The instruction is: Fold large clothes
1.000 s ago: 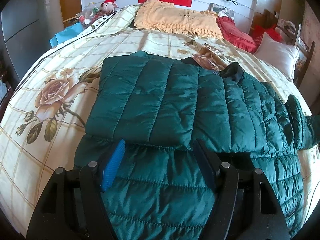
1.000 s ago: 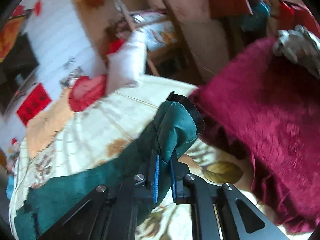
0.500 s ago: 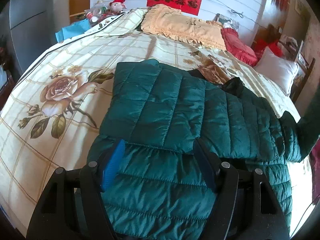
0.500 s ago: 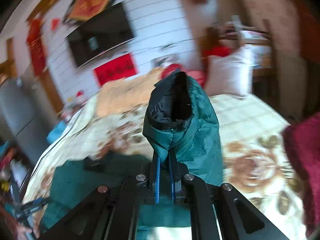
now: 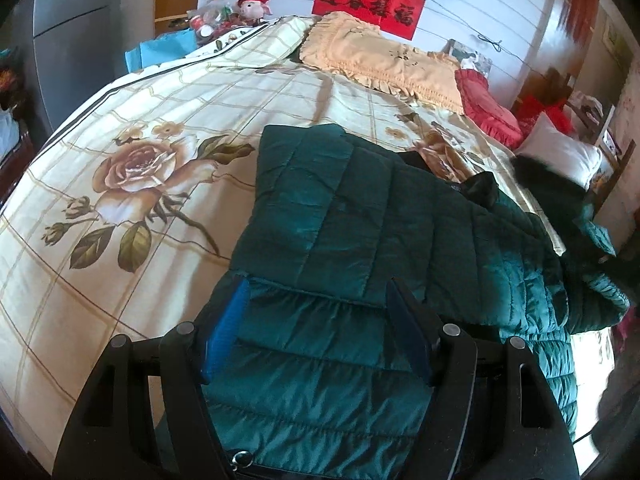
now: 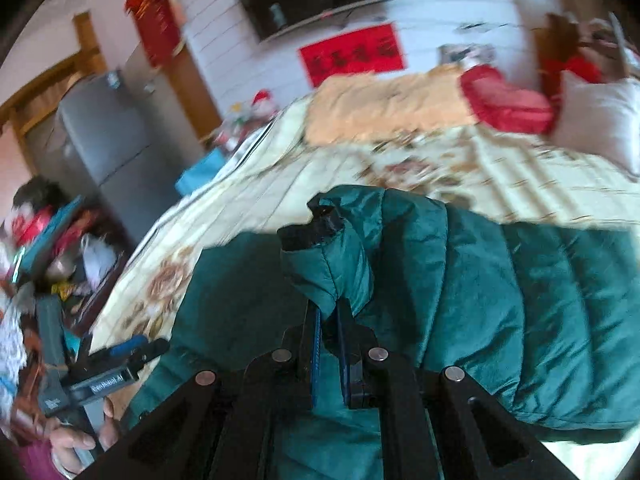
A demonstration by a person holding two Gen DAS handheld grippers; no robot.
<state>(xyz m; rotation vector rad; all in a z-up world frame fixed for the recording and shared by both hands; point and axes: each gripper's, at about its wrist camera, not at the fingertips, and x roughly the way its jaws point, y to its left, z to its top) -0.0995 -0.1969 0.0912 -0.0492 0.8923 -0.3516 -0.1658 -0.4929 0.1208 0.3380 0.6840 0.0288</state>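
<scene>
One dark green quilted puffer jacket (image 5: 360, 240) lies spread across the bed, on a cream bedspread (image 5: 120, 208) printed with large roses. We see its left part already folded over the body, leaving a straight edge across the quilting. We have the sleeve (image 6: 336, 256) pinched at its black-lined cuff in the right gripper (image 6: 328, 320), whose blue-padded jaws are pressed together on the fabric; the sleeve is lifted clear of the body, which fills the lower right of that view. The left gripper (image 5: 320, 320) hovers over the near part of the jacket with its jaws standing wide apart and nothing between the pads; we cannot tell whether the fingers graze the fabric. In the right wrist view the left gripper (image 6: 116, 368) shows at lower left, held by a hand (image 6: 80, 440). Farther up the bed lie a peach frilled pillow (image 5: 380, 56), a red cushion (image 5: 488, 108) and a white pillow (image 5: 560, 152). A red banner (image 5: 368, 8) hangs on the white wall, and a grey fridge (image 6: 104, 132) stands beyond the bed.
</scene>
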